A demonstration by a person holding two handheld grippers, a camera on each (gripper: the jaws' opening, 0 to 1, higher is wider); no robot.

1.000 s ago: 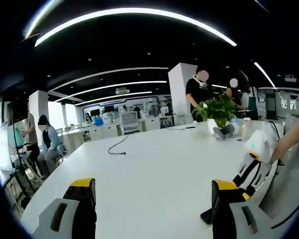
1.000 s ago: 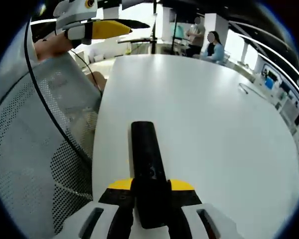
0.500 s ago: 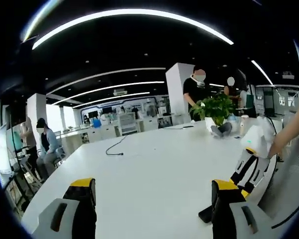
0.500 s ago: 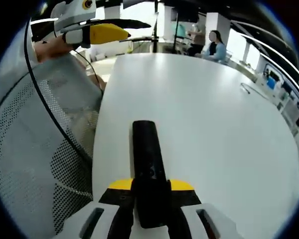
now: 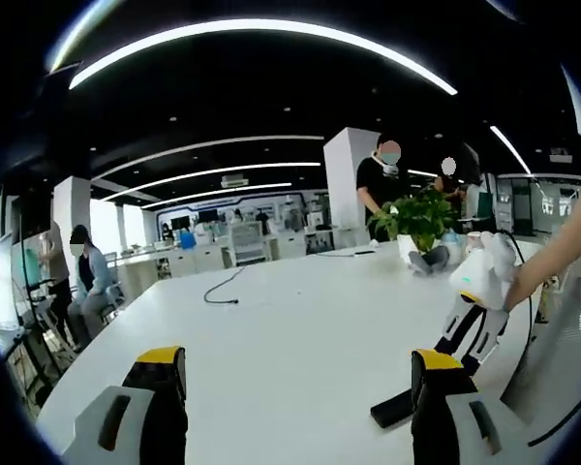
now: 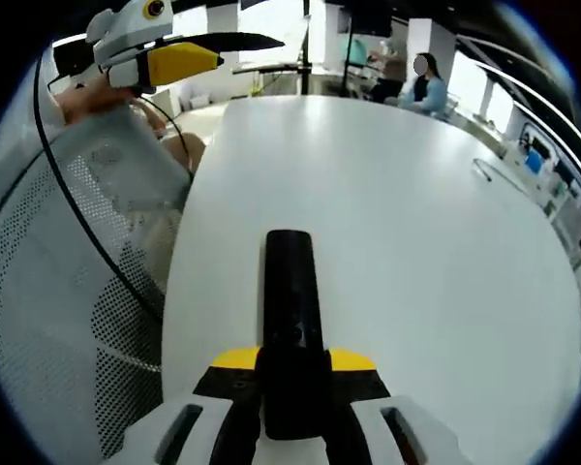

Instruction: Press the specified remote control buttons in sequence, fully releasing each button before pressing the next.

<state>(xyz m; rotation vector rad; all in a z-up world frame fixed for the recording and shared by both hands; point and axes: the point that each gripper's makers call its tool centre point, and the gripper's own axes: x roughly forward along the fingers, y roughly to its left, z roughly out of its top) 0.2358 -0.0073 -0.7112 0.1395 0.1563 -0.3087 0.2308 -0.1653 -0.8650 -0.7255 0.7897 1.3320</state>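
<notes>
Tongs first: right tongs (image 6: 292,380) are clamped on the black remote control (image 6: 291,320), jaws tight against its near end, the rest of its length sticking out forward over the desk (image 6: 407,223). Left tongs (image 5: 295,387) stand wide apart, holding nothing, hovering over the bare white surface.

Desk: large, white, rounded edge; a mesh chair back (image 6: 68,281) sits just beside that edge. A potted plant (image 5: 421,218) and a loose black cable (image 5: 223,289) lie toward the far side, well apart from the work.

Remote seen from the left gripper view: dark tip (image 5: 392,411) poking out low, next to the right-hand jaw. Buttons are too dark to pick out; probably facing up, but not certain.

Risks, as judged: the grip is at one end only, so a press further out could lever the remote down or twist it in the jaws. With buttons this hard to see, the open left tongs could land on the wrong one.
</notes>
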